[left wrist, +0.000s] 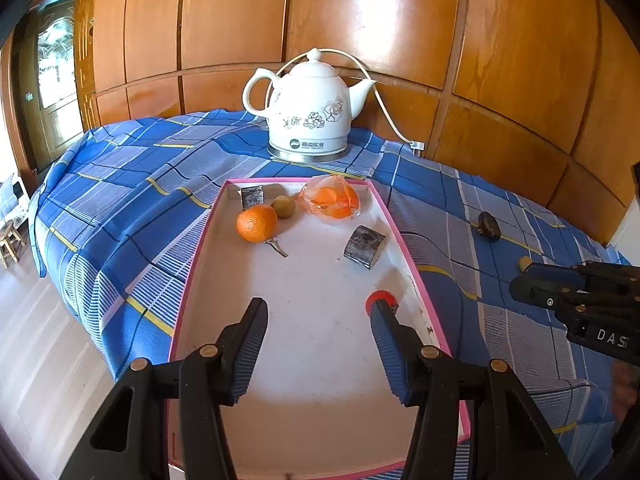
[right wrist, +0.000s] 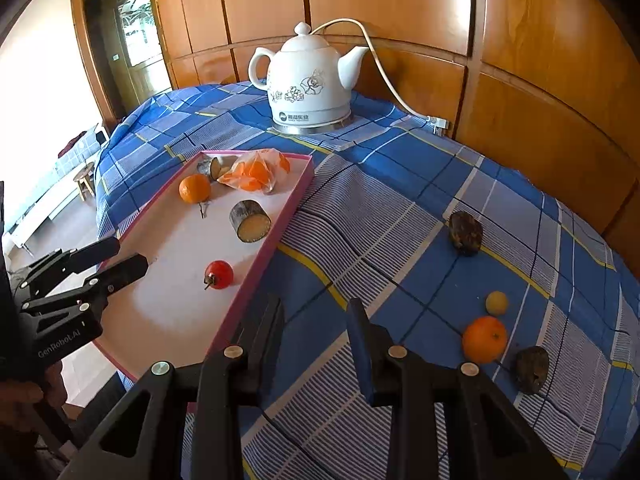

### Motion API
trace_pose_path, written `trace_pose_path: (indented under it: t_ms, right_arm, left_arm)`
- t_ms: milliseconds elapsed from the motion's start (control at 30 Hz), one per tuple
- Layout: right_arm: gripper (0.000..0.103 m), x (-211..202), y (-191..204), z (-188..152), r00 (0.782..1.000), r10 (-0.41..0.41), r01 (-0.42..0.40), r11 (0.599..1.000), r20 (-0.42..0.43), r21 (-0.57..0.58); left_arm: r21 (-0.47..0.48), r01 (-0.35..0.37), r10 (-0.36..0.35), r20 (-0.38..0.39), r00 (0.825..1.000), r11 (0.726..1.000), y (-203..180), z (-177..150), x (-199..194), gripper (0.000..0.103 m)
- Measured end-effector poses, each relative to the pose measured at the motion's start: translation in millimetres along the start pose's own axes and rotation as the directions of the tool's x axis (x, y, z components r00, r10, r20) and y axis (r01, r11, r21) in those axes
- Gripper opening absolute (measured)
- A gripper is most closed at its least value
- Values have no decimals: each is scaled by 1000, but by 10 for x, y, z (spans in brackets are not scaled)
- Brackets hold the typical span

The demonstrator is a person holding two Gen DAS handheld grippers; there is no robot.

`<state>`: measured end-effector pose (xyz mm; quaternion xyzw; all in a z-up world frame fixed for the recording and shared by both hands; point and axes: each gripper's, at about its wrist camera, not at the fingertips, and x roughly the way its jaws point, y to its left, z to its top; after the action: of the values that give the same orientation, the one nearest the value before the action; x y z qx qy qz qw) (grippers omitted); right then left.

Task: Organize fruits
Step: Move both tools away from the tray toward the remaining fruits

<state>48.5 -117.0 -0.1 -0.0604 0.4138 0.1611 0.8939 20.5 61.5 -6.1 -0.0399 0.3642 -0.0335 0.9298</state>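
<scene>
A pink-rimmed white tray (left wrist: 400, 236) (right wrist: 298, 196) lies on the blue checked cloth. In it are an orange (left wrist: 256, 223) (right wrist: 194, 188), a small green-brown fruit (left wrist: 283, 207), a bag of orange pieces (left wrist: 334, 200) (right wrist: 256, 174), two cut stem chunks (left wrist: 364, 247) (right wrist: 250, 221) and a red fruit (left wrist: 380, 300) (right wrist: 219, 275). My left gripper (left wrist: 318, 316) (right wrist: 128, 254) is open over the tray's near end, the red fruit beside its right finger. My right gripper (right wrist: 316, 312) is open and empty over the cloth. On the cloth to its right lie an orange (right wrist: 484, 339), a small yellow fruit (right wrist: 497, 303) and two dark brown lumps (right wrist: 465, 233).
A white electric kettle (left wrist: 308, 108) (right wrist: 310, 80) with its cord stands behind the tray against the wooden panel wall. The table edge drops off to the left, with a stool (right wrist: 86, 180) on the floor below.
</scene>
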Motion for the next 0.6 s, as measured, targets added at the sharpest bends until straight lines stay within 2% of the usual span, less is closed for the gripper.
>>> trace_pose_path:
  t_ms: [333,600]
  right_arm:
    - [32,-114,-7,-54,998,-62,63,992,11,-107]
    - [32,-224,-139,-71,994,-105,107,984,18,-144]
  left_arm:
    - [39,10,-10,-3,1000,999,-112,-7,-6,54]
    - [67,14,-13,-8,1000,998,-200,-24,-8,54]
